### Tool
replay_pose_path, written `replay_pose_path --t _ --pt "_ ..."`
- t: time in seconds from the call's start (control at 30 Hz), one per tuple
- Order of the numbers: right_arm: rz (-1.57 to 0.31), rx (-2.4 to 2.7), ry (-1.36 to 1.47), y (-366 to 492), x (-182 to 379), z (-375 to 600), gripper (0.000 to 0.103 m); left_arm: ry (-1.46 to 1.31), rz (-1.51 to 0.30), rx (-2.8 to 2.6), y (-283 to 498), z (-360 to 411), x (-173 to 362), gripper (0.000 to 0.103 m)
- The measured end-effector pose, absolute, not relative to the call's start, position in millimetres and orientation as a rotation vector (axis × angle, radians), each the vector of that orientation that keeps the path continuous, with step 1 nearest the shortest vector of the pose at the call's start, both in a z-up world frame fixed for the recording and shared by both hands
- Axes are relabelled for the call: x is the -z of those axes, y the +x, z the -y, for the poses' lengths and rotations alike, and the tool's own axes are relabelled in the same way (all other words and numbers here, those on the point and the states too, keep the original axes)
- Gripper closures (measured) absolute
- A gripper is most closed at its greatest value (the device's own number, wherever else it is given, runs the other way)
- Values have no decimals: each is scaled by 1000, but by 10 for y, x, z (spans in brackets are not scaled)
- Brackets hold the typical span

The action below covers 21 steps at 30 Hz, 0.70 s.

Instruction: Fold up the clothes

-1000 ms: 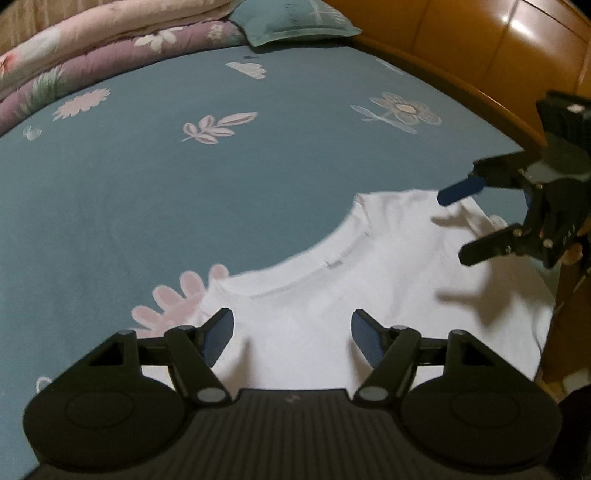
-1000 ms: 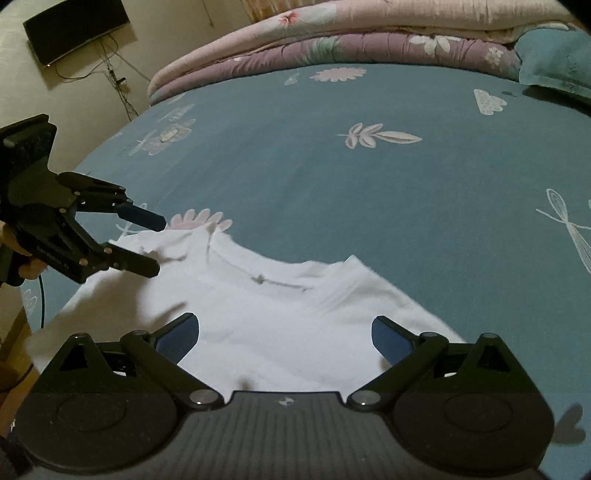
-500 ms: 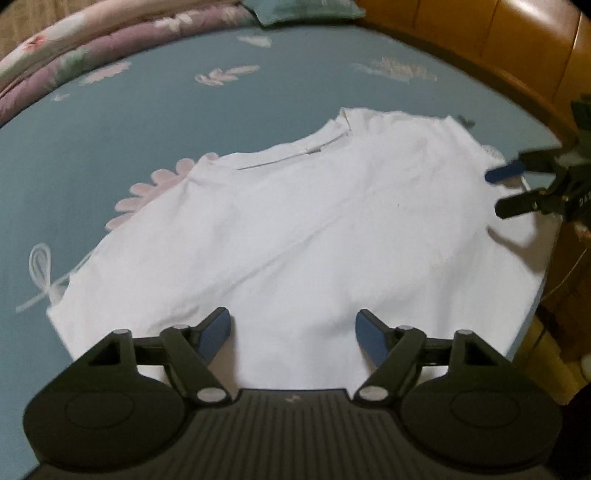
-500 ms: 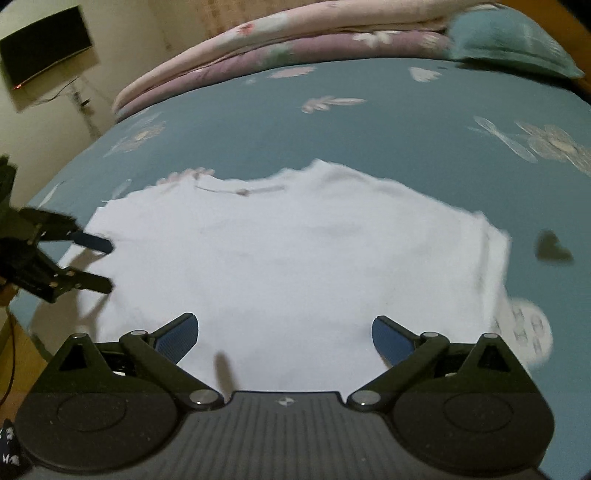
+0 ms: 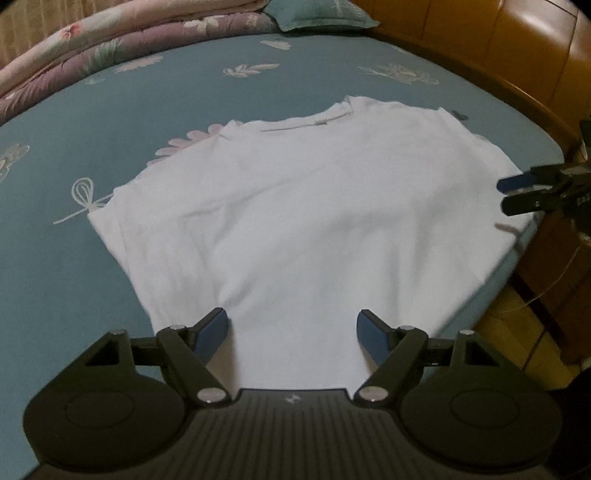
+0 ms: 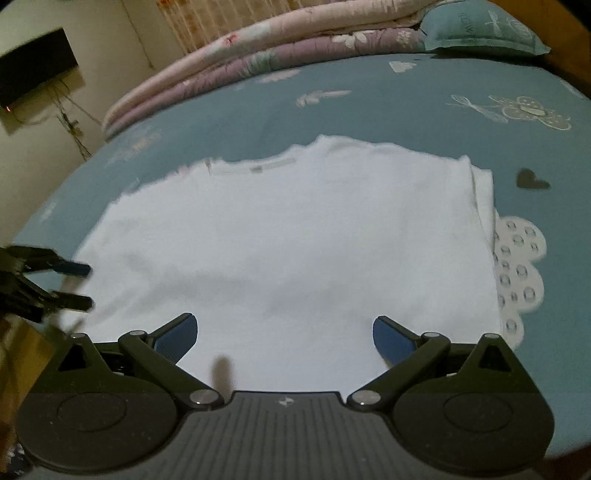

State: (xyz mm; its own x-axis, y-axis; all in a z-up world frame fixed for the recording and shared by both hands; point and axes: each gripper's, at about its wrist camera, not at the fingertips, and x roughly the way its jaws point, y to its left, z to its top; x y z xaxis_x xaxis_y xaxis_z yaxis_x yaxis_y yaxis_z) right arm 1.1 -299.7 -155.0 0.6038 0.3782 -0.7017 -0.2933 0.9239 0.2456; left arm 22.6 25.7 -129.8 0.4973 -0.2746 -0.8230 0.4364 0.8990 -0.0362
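A white T-shirt (image 5: 314, 206) lies spread flat on the teal bedsheet (image 5: 110, 147), collar at the far side, one side folded under along its right edge in the right wrist view. My left gripper (image 5: 291, 321) hovers open over the near hem, nothing between its fingers. My right gripper (image 6: 283, 325) is open too, above the shirt (image 6: 295, 240) near the hem. Each gripper shows in the other's view: the right gripper (image 5: 504, 195) by the shirt's right edge, the left gripper (image 6: 88, 285) by its left edge, both with jaws apart.
Folded quilts (image 5: 110, 48) and a teal pillow (image 5: 321, 14) lie along the far side of the bed. A wooden headboard (image 5: 517, 55) runs along the right. The bed's edge drops off at the near right. A dark screen (image 6: 33, 70) hangs on the wall.
Both grippers have drawn back from the collar toward the hem and sunk lower; the whole shirt now shows. The left jaws look slightly wider. Nothing was grasped.
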Motion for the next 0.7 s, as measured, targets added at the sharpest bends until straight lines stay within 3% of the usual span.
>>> replay_pose_path --t 0.2,0.37,0.7 --pt "-788 -338 -14 -221 1585 2850 0 215 -880 521 36 24 1187 24" --pt "-775 -328 -11 -304 1630 2829 0 207 -901 517 -62 122 1402 23" --pt "-758 -314 -17 -333 1648 2806 0 108 -916 654 -209 338 1267 21"
